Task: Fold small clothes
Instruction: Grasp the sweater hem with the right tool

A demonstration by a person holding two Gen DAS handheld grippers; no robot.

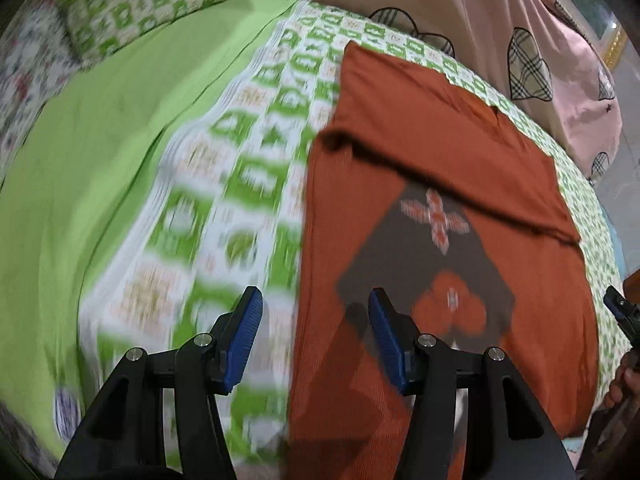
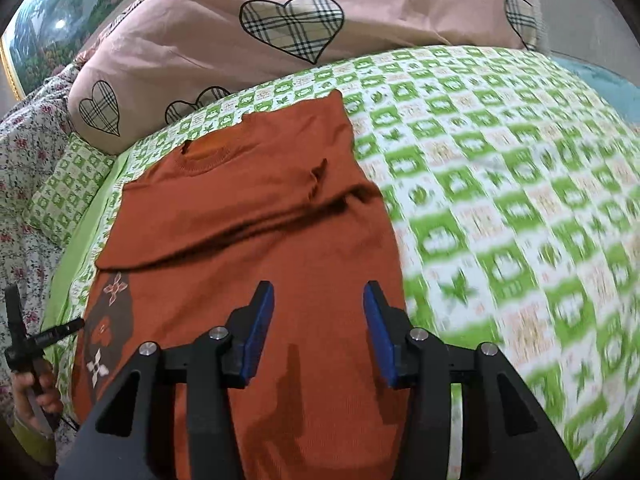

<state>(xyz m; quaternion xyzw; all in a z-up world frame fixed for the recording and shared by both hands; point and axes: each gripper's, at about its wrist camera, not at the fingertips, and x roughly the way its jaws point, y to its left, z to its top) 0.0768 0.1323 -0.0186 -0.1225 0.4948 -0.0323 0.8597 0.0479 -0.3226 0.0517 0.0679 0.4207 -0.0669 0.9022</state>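
Observation:
A rust-orange knitted top (image 1: 440, 152) lies flat on the bed, its upper part folded down over a dark brown print with flower shapes (image 1: 436, 220). In the right wrist view the top (image 2: 248, 220) shows its round neckline toward the far side. My left gripper (image 1: 315, 294) hovers open over the top's left edge, nothing between its blue pads. My right gripper (image 2: 319, 286) is open above the top's near right part, holding nothing. One finger (image 1: 618, 310) of the right gripper shows at the far right of the left wrist view. A hand holds the left gripper (image 2: 44, 312) at the top's left side.
The bed carries a green-and-white checked sheet (image 2: 500, 200) and a plain green sheet (image 1: 120, 140). A pink quilt with plaid hearts (image 2: 292, 28) is piled behind the top. A checked pillow (image 1: 132, 4) and floral fabric (image 2: 24, 152) lie to the left.

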